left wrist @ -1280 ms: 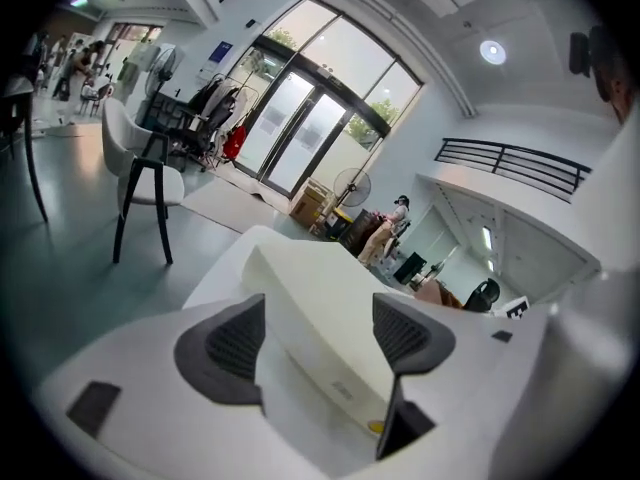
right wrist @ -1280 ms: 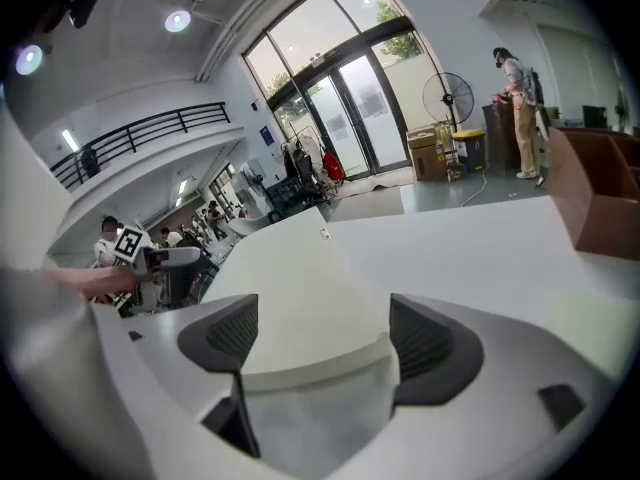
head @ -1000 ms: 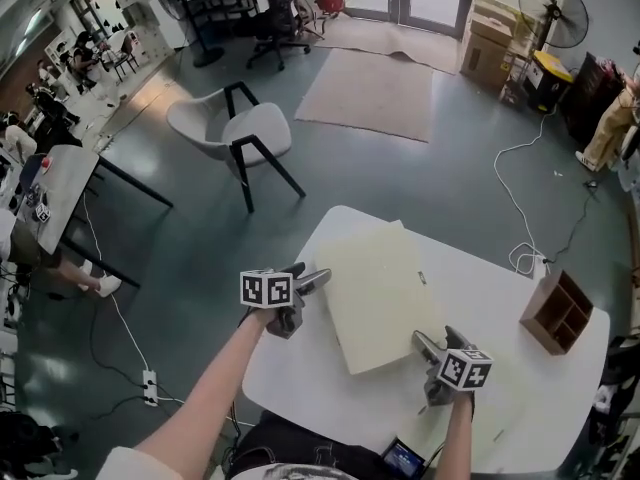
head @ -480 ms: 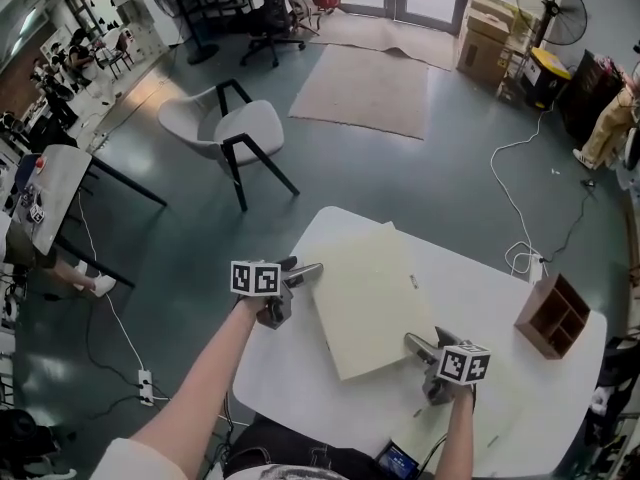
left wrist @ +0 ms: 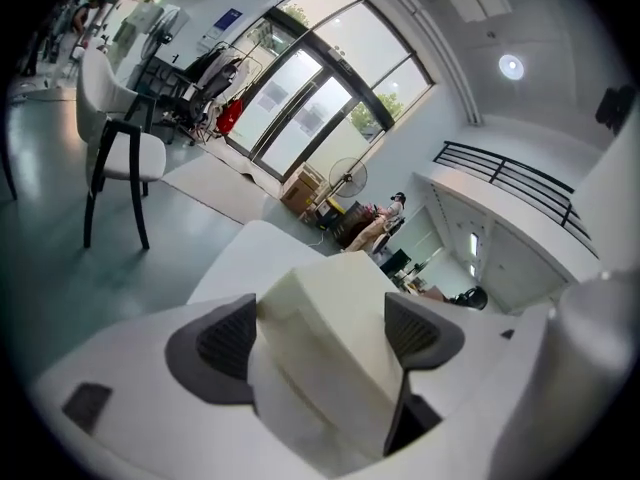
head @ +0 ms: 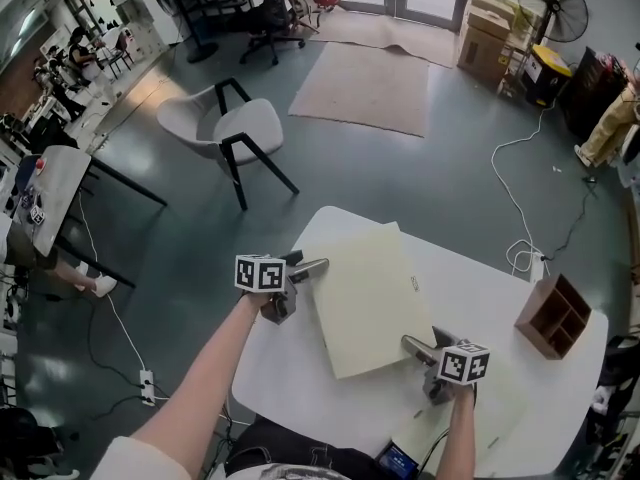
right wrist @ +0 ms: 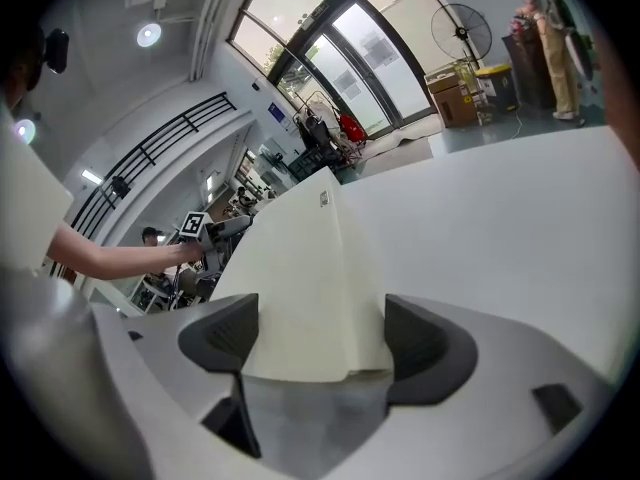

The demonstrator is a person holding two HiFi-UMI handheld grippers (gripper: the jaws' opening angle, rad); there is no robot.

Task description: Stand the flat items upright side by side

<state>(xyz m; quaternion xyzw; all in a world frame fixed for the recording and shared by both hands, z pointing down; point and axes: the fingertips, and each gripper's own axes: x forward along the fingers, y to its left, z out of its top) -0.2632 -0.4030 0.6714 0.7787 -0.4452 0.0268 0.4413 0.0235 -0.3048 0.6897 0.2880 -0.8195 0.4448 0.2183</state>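
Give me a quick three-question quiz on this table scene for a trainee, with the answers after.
1. What sits between the jaws of the left gripper and of the right gripper?
2. True or false: the cream panel stands upright on the table.
3. What is at the table's right end? A. a wooden organiser box B. a kettle C. a stack of plates
Key:
1. A corner of the cream panel, opposite corners. Both grippers are open, and the left one's jaws have just been opening.
2. False: it lies flat.
3. A
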